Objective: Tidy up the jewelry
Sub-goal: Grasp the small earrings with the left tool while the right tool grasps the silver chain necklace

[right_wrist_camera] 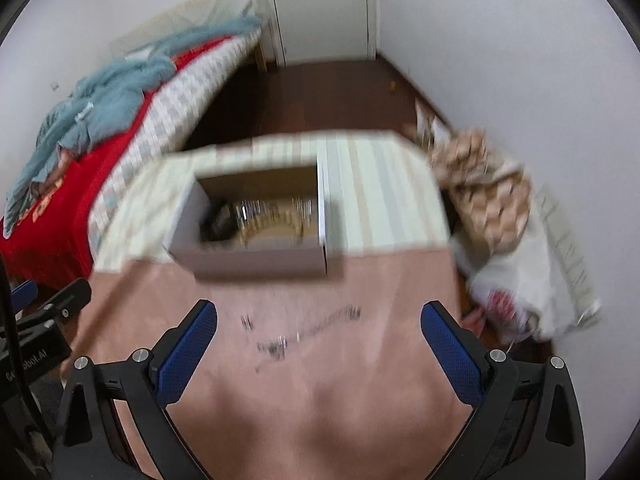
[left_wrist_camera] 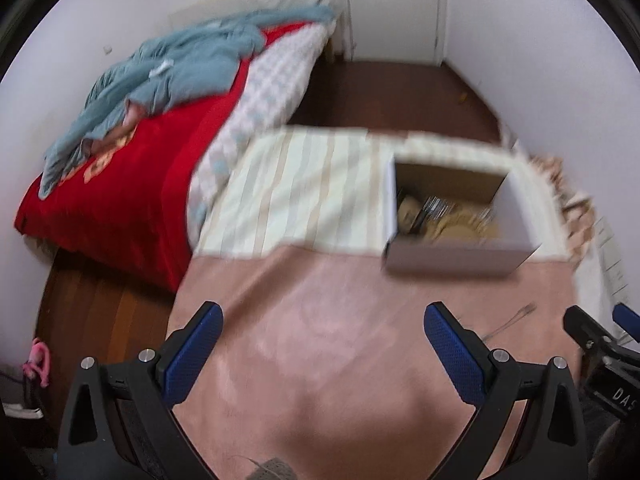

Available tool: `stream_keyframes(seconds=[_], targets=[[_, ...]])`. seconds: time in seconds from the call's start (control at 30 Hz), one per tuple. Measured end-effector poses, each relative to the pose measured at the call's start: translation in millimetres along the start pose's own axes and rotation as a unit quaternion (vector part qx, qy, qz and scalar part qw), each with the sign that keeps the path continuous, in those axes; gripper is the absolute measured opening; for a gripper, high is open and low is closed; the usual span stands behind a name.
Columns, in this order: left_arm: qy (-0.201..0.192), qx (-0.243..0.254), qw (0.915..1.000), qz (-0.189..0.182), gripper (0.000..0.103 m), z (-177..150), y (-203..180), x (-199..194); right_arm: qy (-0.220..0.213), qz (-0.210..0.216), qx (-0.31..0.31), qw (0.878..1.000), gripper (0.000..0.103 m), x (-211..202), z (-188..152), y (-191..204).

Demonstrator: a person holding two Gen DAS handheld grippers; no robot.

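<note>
An open cardboard box (left_wrist_camera: 456,258) (right_wrist_camera: 256,260) stands on the far half of the table and holds gold and silver jewelry (left_wrist_camera: 444,216) (right_wrist_camera: 272,216), blurred. A silver chain (right_wrist_camera: 304,332) lies loose on the pink cloth, just ahead of my right gripper (right_wrist_camera: 320,312), which is open and empty above it. My left gripper (left_wrist_camera: 324,312) hangs open over bare pink cloth (left_wrist_camera: 320,320), nothing between its fingers. In the left wrist view a thin strand of the chain (left_wrist_camera: 516,320) shows at the right, beside the right gripper's body (left_wrist_camera: 592,336).
A striped cloth (left_wrist_camera: 304,196) (right_wrist_camera: 380,196) covers the table's far half. A bed with a red blanket (left_wrist_camera: 120,184) and blue-grey clothes (left_wrist_camera: 168,72) lies left. Bags (right_wrist_camera: 520,240) are heaped on the floor at the right by the wall. A door (right_wrist_camera: 320,8) is behind.
</note>
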State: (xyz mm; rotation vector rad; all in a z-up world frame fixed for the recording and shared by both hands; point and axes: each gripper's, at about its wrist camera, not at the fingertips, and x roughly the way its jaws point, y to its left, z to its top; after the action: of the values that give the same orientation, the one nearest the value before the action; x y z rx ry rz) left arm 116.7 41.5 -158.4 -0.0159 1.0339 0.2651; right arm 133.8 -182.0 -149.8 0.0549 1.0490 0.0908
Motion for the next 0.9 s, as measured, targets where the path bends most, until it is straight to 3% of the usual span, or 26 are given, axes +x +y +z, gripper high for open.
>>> stream_keyframes(seconds=[0.1,0.17,0.3,0.43,0.6,0.67,0.73,0.9], targets=[[0.034,0.008,0.9992,0.019,0.103,-16.7,-0.7,29.2,0.038,0.01,0.036,0.999,0.102,41.1,-23.2,-15.9],[0.047,0.01,0.9984,0.03,0.103,-23.5,-0.7,42.5,0.042,0.009,0.063,0.997,0.097,59.7,-32.2,-30.9],[0.066,0.01,0.9972,0.035,0.103,-27.6,-5.3,64.6,0.035,0.004,0.096,0.995,0.077,88.3,-37.0,-57.3],[0.083,0.019,0.996,0.028,0.103,-28.7,-19.3,83.1,0.032,0.007,0.089,0.996,0.062,108.3,-33.4,-58.9],[0.098,0.026,0.9946,0.017,0.103,-29.8,-30.5,93.5,0.01,-0.005,0.051,0.999,0.054,118.3,-25.9,-46.1],[0.103,0.026,0.9942,0.013,0.103,-28.1,-33.6,96.6,0.002,-0.013,0.037,0.999,0.041,119.5,-24.3,-41.3],[0.105,0.028,0.994,0.009,0.103,-28.1,-36.9,98.0,-0.005,-0.025,0.021,0.999,0.013,120.5,-24.3,-36.6],[0.111,0.027,0.9933,-0.016,0.103,-26.1,-48.1,99.6,-0.009,-0.022,0.033,0.999,0.012,111.0,-27.5,-46.9]])
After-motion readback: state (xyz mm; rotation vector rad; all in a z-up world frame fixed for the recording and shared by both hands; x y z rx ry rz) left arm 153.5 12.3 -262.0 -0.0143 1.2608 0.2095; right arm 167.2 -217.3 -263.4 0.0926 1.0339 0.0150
